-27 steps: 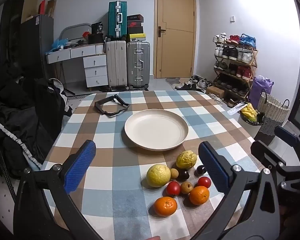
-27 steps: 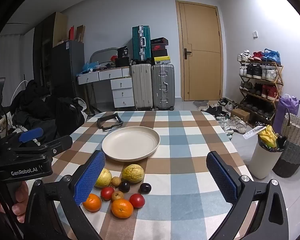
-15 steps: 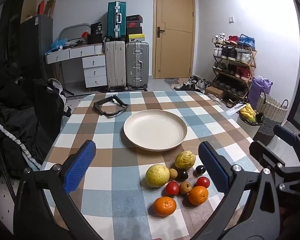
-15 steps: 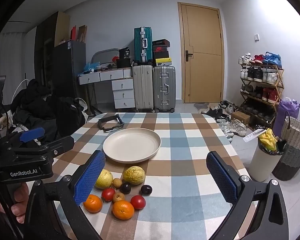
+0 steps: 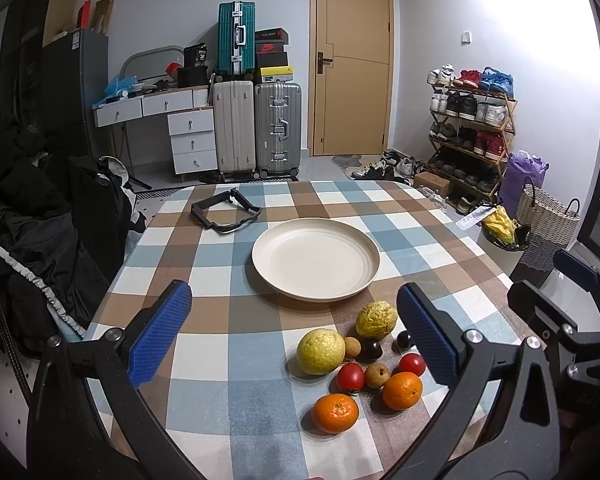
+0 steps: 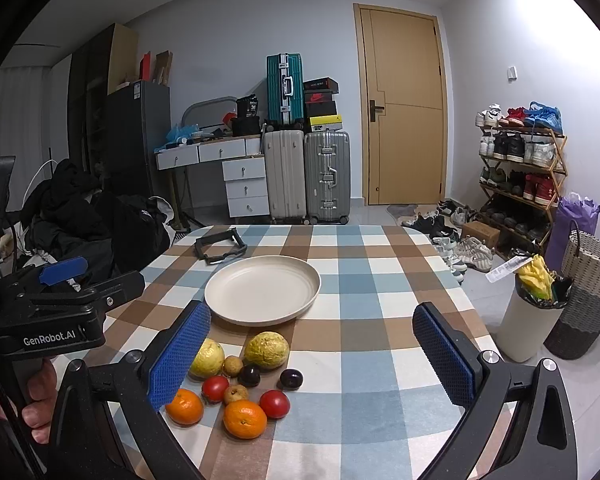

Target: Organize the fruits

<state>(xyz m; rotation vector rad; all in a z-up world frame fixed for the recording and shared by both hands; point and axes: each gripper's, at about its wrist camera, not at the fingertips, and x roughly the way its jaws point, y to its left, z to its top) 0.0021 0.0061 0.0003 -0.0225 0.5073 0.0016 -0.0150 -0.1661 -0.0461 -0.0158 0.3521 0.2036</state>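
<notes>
A cream plate [image 5: 315,264] [image 6: 262,295] sits mid-table with nothing in it. Nearer me lies a cluster of fruit: two yellow-green fruits [image 5: 321,351] [image 5: 376,319], two oranges [image 5: 335,413] [image 5: 402,390], two red tomatoes [image 5: 350,377] [image 5: 411,364], small brown and dark fruits between them. The cluster also shows in the right wrist view [image 6: 240,376]. My left gripper [image 5: 296,336] is open and empty above the table's near edge, left of the fruit. My right gripper [image 6: 312,356] is open and empty, the fruit by its left finger.
A black strap-like frame [image 5: 225,212] lies at the table's far left. The table has a checked cloth [image 5: 220,360]. A white bin [image 6: 528,320] and a wicker basket [image 6: 584,300] stand on the floor right of the table. Dark clothes pile at the left [image 5: 40,220].
Both views have shifted only slightly; the grippers stay open and the fruit and plate have not moved.
</notes>
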